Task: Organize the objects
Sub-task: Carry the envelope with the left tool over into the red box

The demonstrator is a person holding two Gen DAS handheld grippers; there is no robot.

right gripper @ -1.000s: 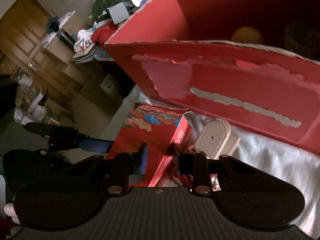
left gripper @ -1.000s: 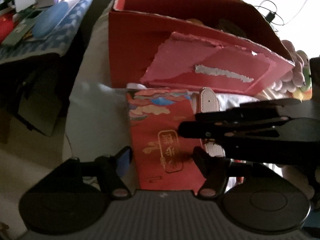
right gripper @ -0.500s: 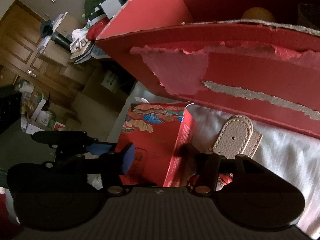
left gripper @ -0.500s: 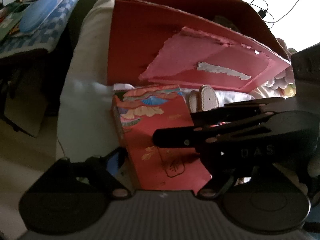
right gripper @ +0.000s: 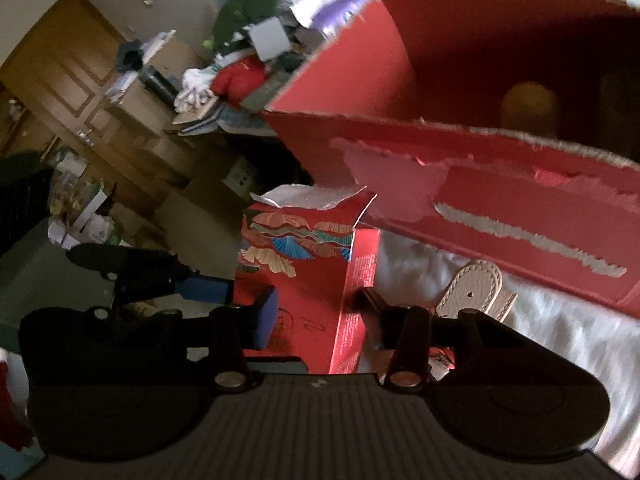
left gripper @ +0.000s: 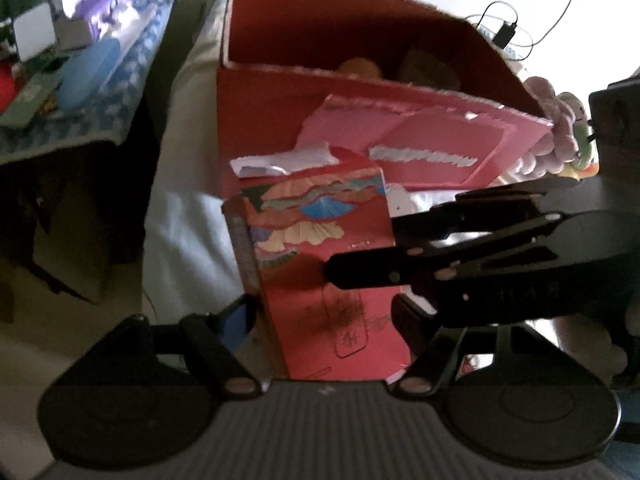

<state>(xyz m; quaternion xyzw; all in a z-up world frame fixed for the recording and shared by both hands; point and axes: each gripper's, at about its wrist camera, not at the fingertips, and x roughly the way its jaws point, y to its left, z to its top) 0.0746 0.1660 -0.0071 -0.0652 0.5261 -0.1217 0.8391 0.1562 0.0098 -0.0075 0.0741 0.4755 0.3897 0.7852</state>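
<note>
A red tissue box with a fan print point(left gripper: 320, 248) point(right gripper: 304, 276) is held tilted up off the white bedding point(right gripper: 560, 320), just in front of a large red cardboard box point(left gripper: 360, 92) point(right gripper: 500, 80). White tissue sticks out of its top. My left gripper point(left gripper: 324, 312) is shut on the tissue box across its width. My right gripper point(right gripper: 316, 308) is shut on the same box from the other side, and its black fingers point(left gripper: 360, 272) show in the left wrist view. The big box holds round brownish items point(left gripper: 356, 66).
A beige leather strap point(right gripper: 476, 284) lies on the bedding by the big box's torn front flap point(left gripper: 420, 140). A plush toy point(left gripper: 560, 120) sits to the right. A cluttered side table point(left gripper: 80, 80) and wooden door point(right gripper: 52, 80) are at the left.
Both grippers have closed on the tissue box and lifted it from lying flat to tilted upright, closer to the big red box. The tissue at its top has come into view.
</note>
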